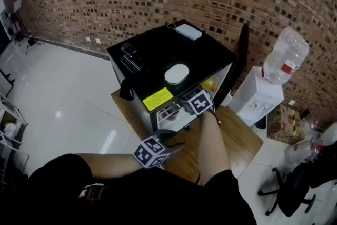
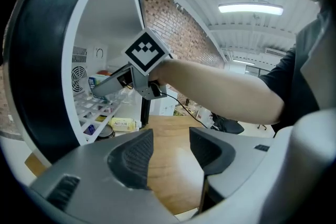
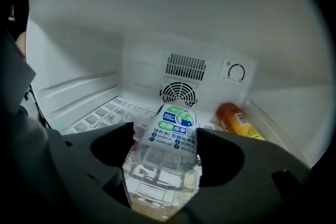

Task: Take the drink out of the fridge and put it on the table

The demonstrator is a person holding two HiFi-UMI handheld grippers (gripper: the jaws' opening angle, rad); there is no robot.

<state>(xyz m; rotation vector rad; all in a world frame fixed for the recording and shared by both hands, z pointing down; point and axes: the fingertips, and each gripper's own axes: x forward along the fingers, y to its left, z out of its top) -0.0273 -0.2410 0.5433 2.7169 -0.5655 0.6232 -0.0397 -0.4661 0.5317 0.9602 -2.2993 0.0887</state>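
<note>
Drink bottle (image 3: 173,128) is lying at the lower centre of the right gripper view, inside the fridge (image 3: 79,60) — the right gripper (image 3: 167,139) is pinching it between both jaws. An orange bottle (image 3: 239,120) is lying toward the right. The left gripper (image 2: 170,152) — jaws spread, nothing between them — is hovering over the wooden table (image 2: 168,128).

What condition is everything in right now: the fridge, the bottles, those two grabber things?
Fridge: door open.
Right gripper: shut on the clear drink bottle.
Clear drink bottle: inside the fridge, not yet out.
Orange bottle: lying on the fridge shelf.
Left gripper: open, empty, outside the fridge.
</note>
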